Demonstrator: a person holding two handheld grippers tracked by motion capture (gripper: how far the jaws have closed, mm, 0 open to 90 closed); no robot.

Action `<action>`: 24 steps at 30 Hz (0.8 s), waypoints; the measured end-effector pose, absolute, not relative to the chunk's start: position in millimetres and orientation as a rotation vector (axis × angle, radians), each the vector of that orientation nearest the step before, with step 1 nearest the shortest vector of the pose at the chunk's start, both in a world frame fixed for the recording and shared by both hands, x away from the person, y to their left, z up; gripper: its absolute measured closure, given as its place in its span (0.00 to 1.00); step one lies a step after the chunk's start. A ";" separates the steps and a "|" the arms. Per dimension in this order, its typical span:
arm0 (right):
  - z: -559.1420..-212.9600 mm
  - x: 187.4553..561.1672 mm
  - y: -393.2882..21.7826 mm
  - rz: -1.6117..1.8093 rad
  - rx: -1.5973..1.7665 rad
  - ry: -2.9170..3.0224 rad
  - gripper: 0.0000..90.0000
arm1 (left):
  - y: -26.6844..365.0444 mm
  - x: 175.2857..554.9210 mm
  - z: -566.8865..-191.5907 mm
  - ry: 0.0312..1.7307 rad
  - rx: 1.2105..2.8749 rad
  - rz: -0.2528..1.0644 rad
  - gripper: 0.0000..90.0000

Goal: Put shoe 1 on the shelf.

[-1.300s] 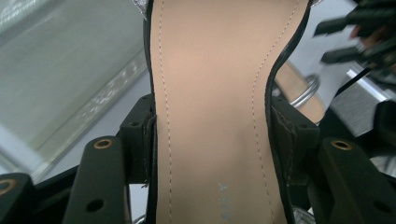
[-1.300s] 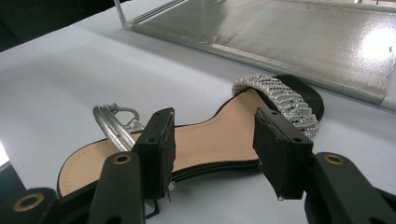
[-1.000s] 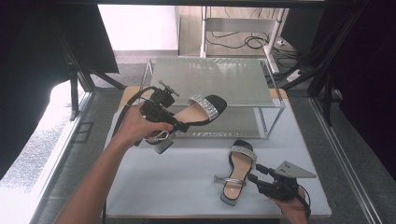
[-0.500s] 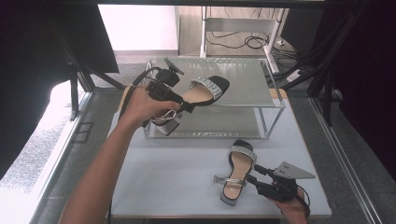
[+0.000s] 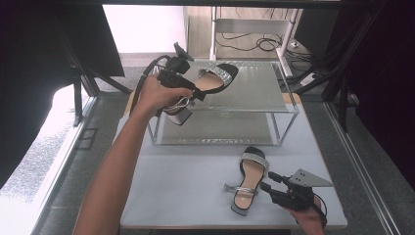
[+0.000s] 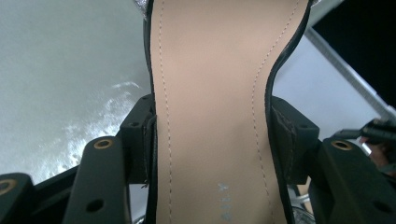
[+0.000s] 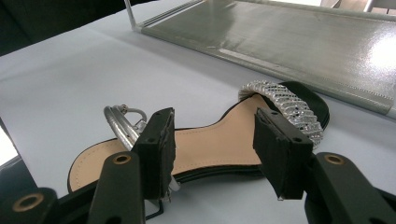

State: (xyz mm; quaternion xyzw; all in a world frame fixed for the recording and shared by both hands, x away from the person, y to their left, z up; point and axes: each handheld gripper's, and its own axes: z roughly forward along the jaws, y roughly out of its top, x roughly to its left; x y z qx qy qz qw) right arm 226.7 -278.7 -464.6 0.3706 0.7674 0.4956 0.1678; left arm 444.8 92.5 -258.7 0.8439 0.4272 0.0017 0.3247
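Observation:
A black sandal (image 5: 211, 81) with a beige insole and a rhinestone toe strap hangs over the top shelf of a clear two-tier rack (image 5: 259, 93). My left gripper (image 5: 188, 85) is shut on its waist. Its block heel (image 5: 179, 115) hangs past the rack's front left corner. In the left gripper view the insole (image 6: 210, 84) is squeezed between the pads of the left gripper (image 6: 215, 137). The matching sandal (image 5: 248, 178) lies flat on the white table (image 5: 176, 181). My right gripper (image 5: 272, 187) is open at its right side. In the right gripper view this sandal (image 7: 210, 140) shows between the spread jaws of the right gripper (image 7: 219, 151).
The rack's lower shelf (image 7: 303, 42) lies just beyond the flat sandal. Black frame posts (image 5: 342, 88) stand at both sides of the table. Cables (image 5: 254, 41) lie on the floor behind the rack. The table's front edge (image 5: 195, 226) is close to my right hand.
My left gripper has lifted its sandal up and away from me, from in front of the rack to over the top shelf. The right gripper and the flat sandal have stayed put.

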 end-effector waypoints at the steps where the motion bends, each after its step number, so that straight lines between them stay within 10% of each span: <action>1: -464.7 226.9 -279.1 1.409 1.057 2.182 0.53 | 92.5 444.8 -258.7 1.120 2.213 0.004 0.47; 24: -464.4 225.1 -282.4 1.382 1.066 2.180 0.53 | 74.7 520.7 -285.0 1.371 2.097 0.042 0.47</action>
